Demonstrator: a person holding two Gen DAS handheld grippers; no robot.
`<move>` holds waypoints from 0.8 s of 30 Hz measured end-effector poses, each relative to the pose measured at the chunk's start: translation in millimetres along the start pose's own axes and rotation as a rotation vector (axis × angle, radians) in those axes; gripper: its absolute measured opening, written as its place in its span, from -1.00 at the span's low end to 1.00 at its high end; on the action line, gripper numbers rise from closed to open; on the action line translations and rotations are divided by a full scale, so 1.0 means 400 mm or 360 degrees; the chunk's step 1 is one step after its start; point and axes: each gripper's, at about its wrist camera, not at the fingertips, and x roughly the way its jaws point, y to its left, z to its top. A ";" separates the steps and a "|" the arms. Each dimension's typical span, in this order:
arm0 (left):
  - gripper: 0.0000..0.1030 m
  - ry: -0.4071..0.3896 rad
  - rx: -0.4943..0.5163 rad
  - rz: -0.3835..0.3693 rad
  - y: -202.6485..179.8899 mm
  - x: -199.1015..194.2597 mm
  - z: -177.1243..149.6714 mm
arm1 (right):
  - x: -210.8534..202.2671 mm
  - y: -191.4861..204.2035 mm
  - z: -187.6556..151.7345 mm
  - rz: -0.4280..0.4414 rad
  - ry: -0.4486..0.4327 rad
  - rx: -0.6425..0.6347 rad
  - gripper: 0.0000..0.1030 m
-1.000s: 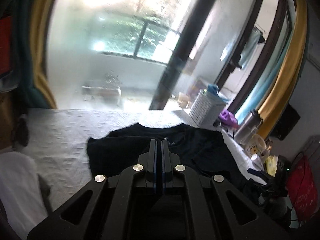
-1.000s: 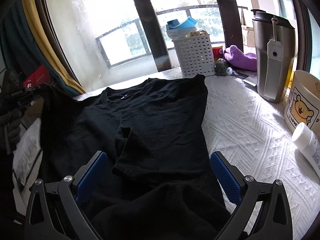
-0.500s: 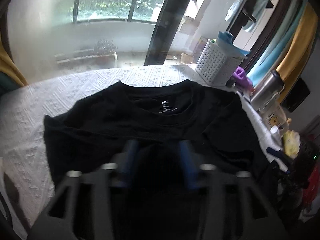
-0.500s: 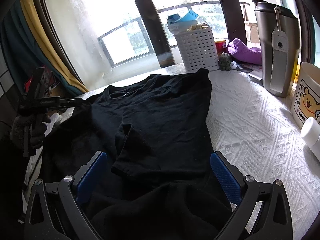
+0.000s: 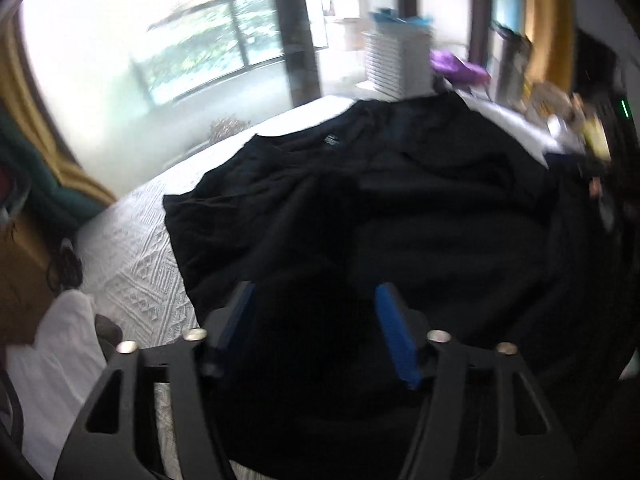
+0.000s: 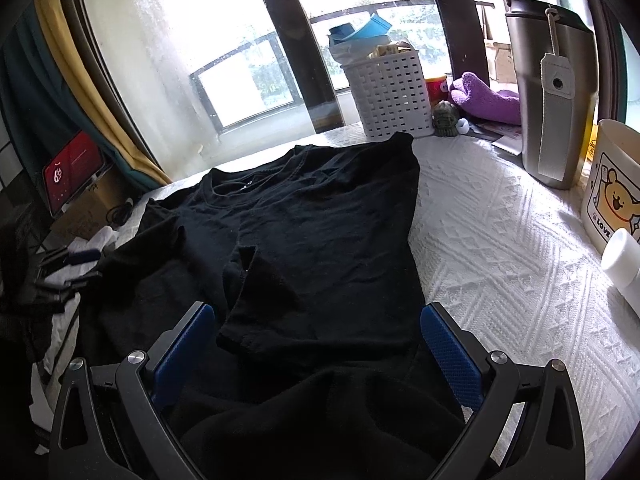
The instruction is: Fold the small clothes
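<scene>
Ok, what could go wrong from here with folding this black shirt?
1. The sleeve lies folded onto the shirt with ripples around it; folding over them may set creases.
2. The shirt's right edge runs toward the steel tumbler, bear mug and white bottle; a wide sweep might tip them.
3. The left gripper view is blurred, so its grab could miss.

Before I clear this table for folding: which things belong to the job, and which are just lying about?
Job: black cotton T-shirt; left gripper; right gripper.

Lying about: white plastic lattice basket; steel tumbler; purple towel; bear-print mug.
</scene>
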 end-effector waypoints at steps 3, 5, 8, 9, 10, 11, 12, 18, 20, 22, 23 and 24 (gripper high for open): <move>0.00 0.0050 0.0144 0.0059 -0.037 0.026 -0.008 | -0.001 0.000 0.000 -0.0006 -0.0003 -0.0001 1.00; 0.00 0.0085 0.0165 0.0138 -0.035 0.055 -0.011 | -0.004 0.000 -0.001 -0.0006 -0.0008 0.0002 1.00; 0.01 0.0136 0.0137 0.0225 -0.013 0.093 -0.018 | -0.011 0.000 0.000 -0.0017 -0.0008 0.0001 1.00; 0.01 0.0148 0.0118 0.0215 -0.010 0.102 -0.021 | -0.014 0.001 0.000 -0.0026 -0.0006 -0.0002 1.00; 0.01 0.0164 0.0103 0.0197 -0.008 0.109 -0.026 | -0.015 0.003 0.000 -0.0033 -0.0002 -0.0005 1.00; 0.01 0.0155 0.0107 0.0193 -0.007 0.113 -0.031 | -0.016 0.006 0.000 -0.0044 0.0006 -0.0013 1.00; 0.01 0.0138 0.0122 0.0195 -0.008 0.113 -0.034 | -0.017 0.009 0.000 -0.0057 0.0013 -0.0025 1.00; -0.06 0.0067 0.0130 0.0144 -0.003 0.109 -0.048 | -0.037 0.034 0.003 -0.0088 0.0007 -0.0074 1.00; -0.76 0.0077 0.0110 0.0145 0.002 0.112 -0.050 | -0.047 0.044 0.004 -0.0084 -0.0004 -0.0083 1.00; -0.88 0.0066 0.0066 0.0150 0.011 0.109 -0.047 | -0.057 0.051 0.004 -0.0081 -0.0013 -0.0092 1.00; -0.94 0.0052 0.0017 0.0118 0.021 0.103 -0.043 | -0.062 0.053 0.002 -0.0081 -0.0017 -0.0095 1.00; -0.94 0.0028 -0.0027 0.0089 0.029 0.093 -0.038 | -0.066 0.054 0.001 -0.0083 -0.0019 -0.0096 1.00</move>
